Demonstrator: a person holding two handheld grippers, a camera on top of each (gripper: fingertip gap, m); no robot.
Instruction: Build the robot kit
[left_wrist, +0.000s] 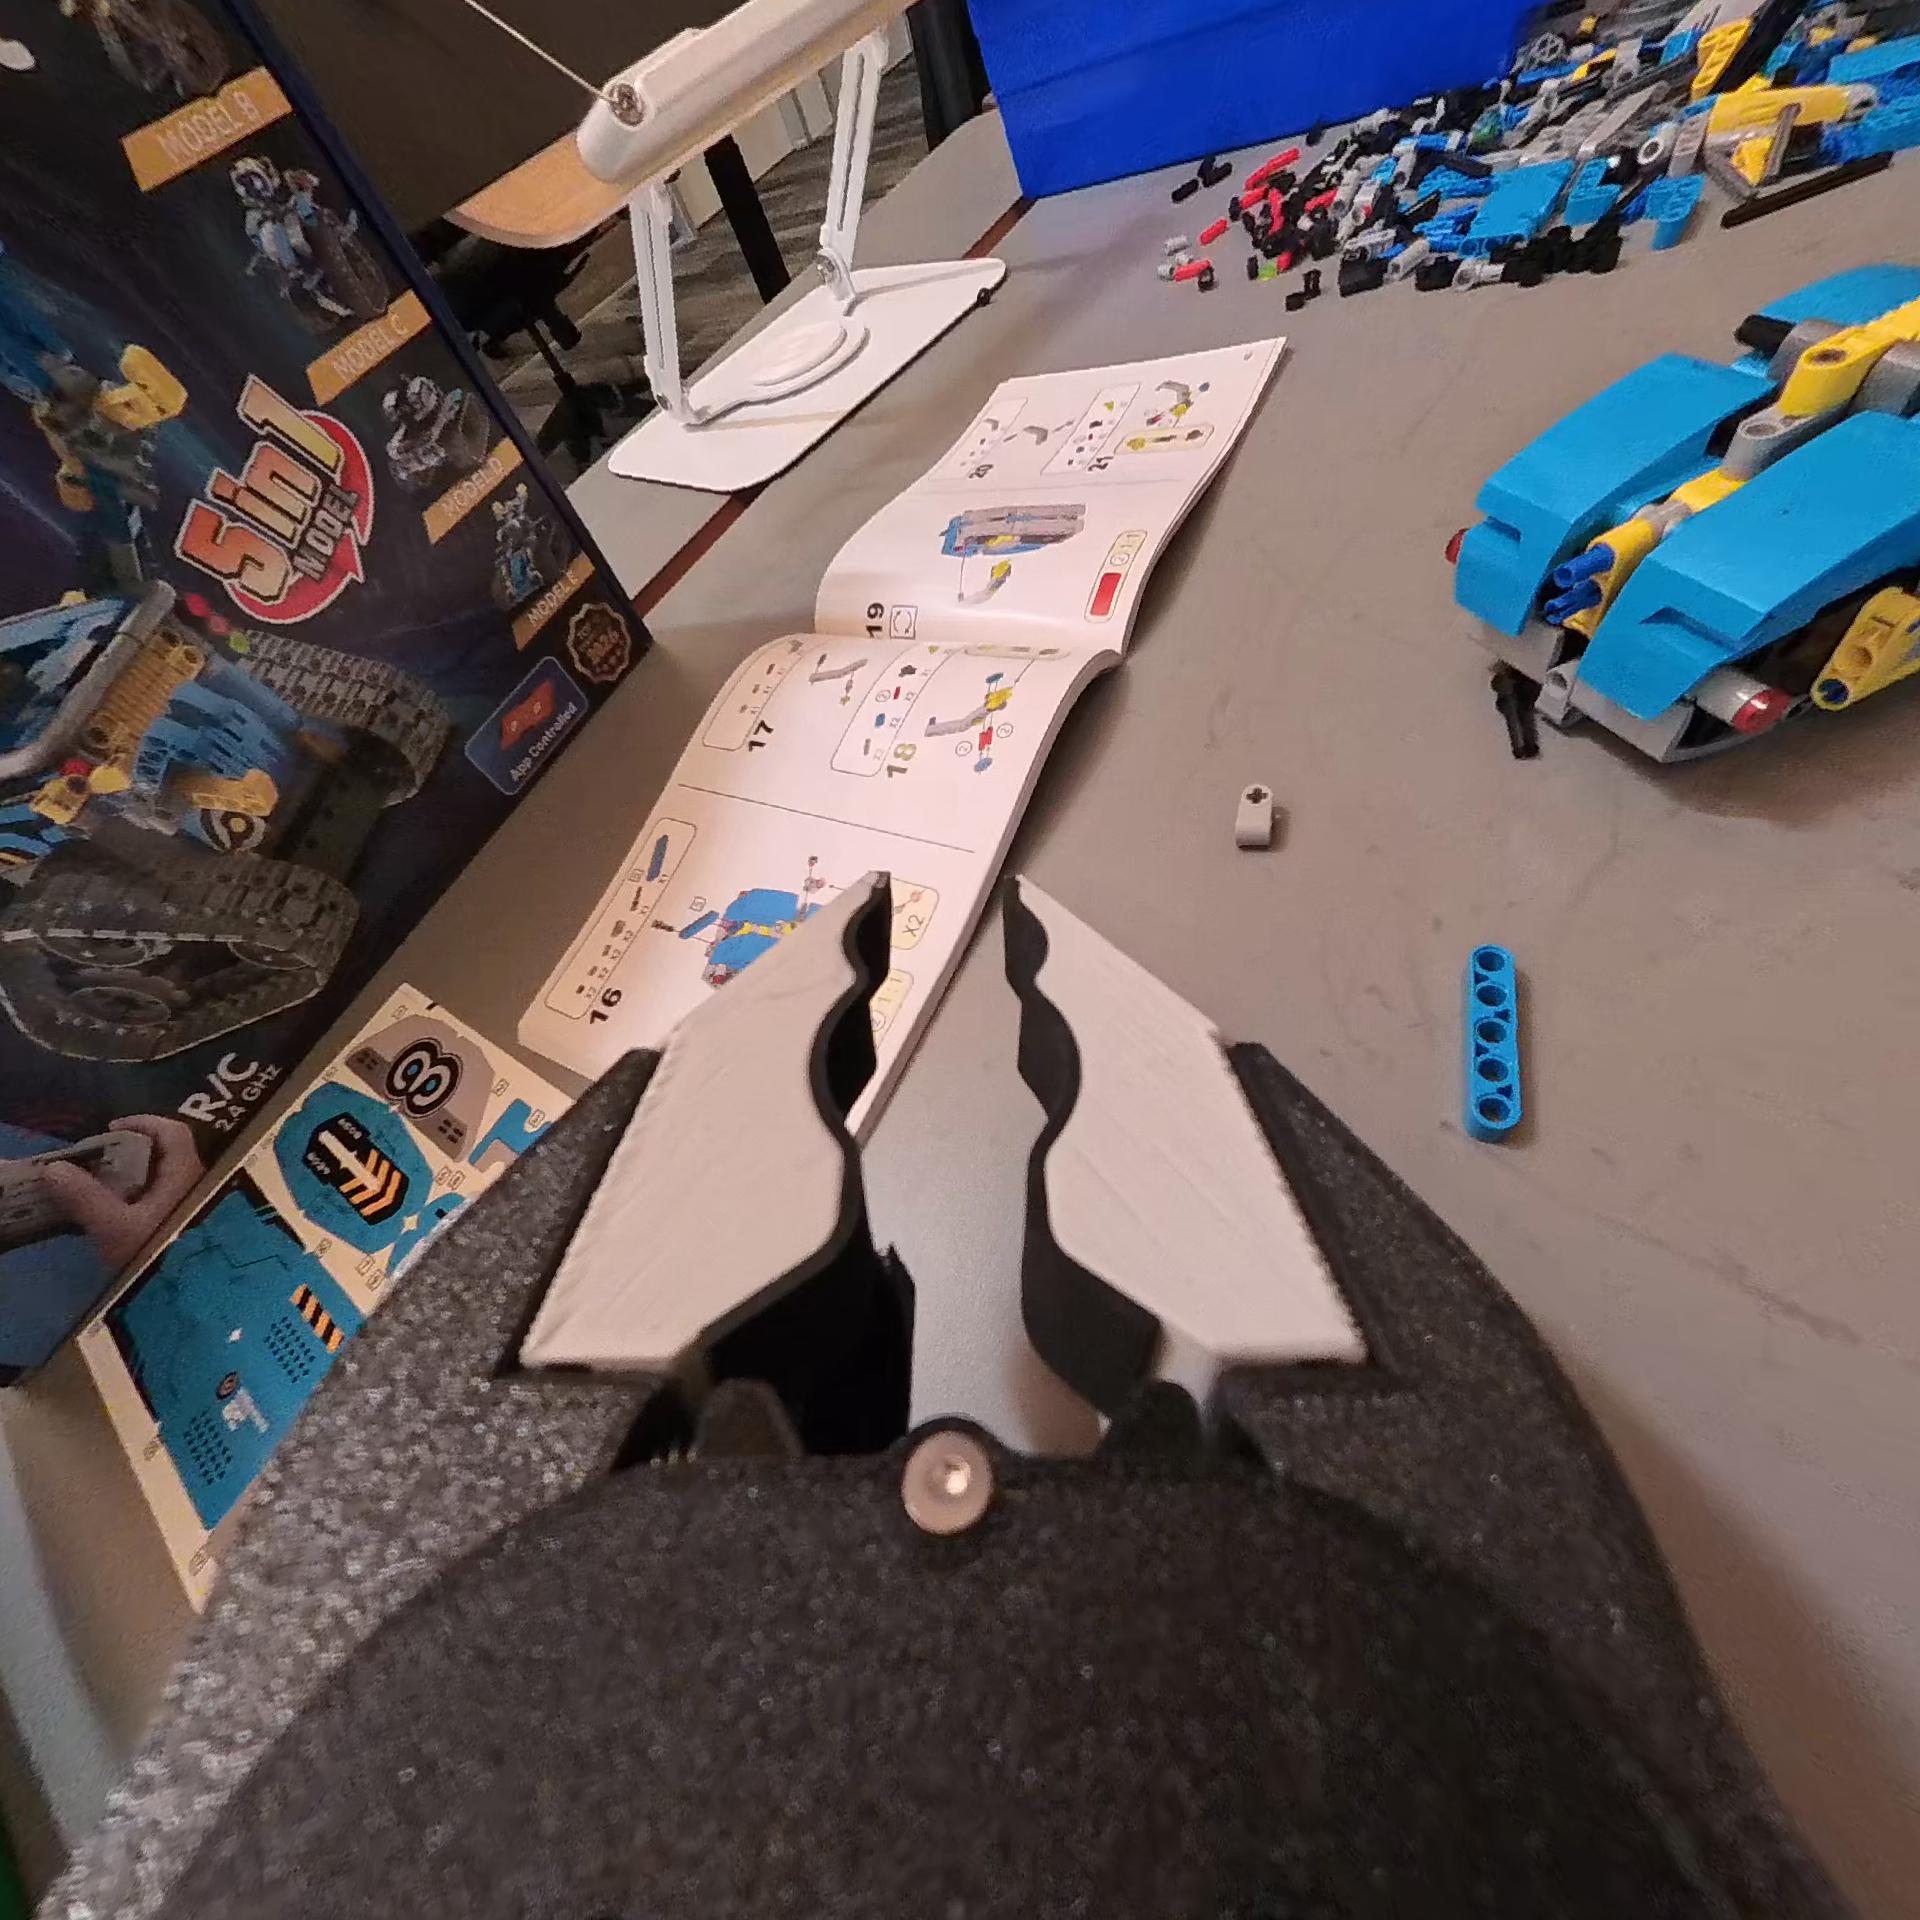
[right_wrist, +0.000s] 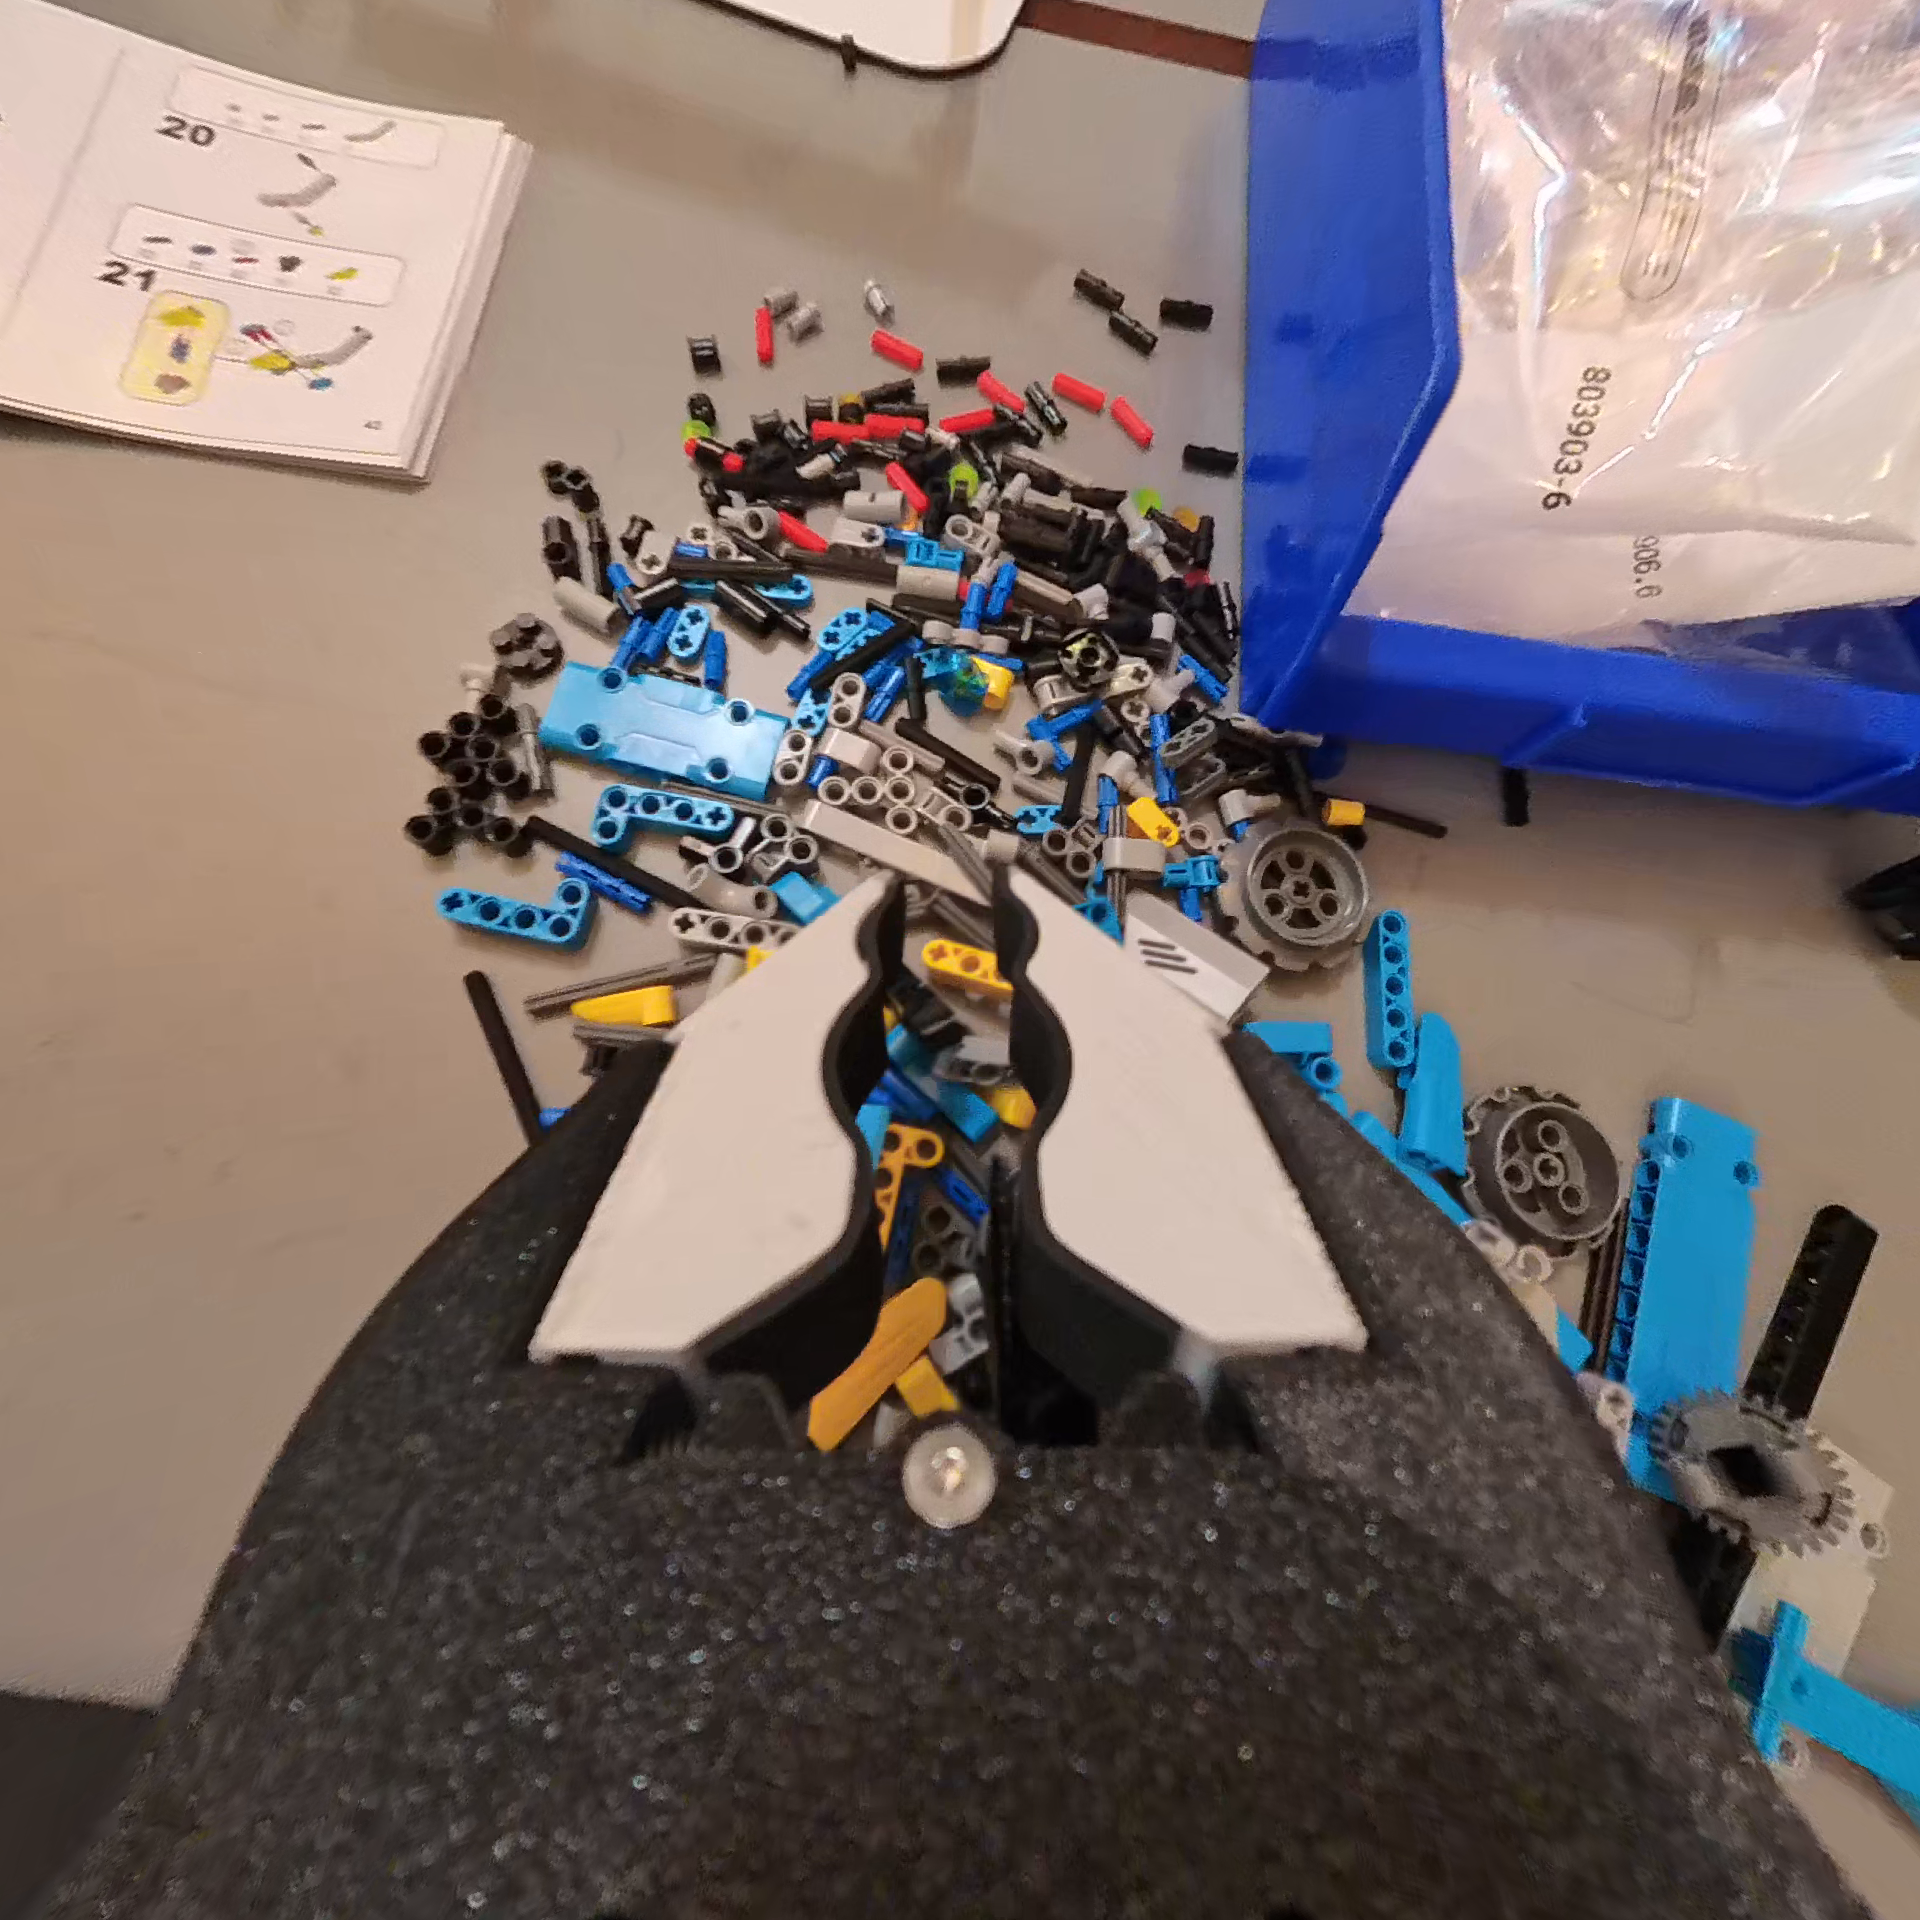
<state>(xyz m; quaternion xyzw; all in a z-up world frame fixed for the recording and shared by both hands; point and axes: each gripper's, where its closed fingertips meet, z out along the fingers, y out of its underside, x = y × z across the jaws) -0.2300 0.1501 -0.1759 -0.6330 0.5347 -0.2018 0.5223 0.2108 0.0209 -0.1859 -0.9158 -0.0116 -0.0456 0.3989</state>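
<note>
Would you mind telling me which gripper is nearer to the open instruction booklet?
Left. The left gripper hangs open over the instruction booklet's near page. The right gripper hangs open above the pile of loose parts, the booklet lying off to its left.

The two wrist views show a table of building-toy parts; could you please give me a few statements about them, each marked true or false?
1. The left hand-held gripper is open and holds nothing. True.
2. The instruction booklet lies shut. False: it lies open on the table.
3. The right hand-held gripper hangs over the pile of loose parts. True.
4. The blue bin is empty. False: it holds clear plastic bags.
5. A blue five-hole beam lies alone on the grey table. True.
6. The blue and yellow model stands on the booklet. False: it stands on the table, apart from it.
</note>
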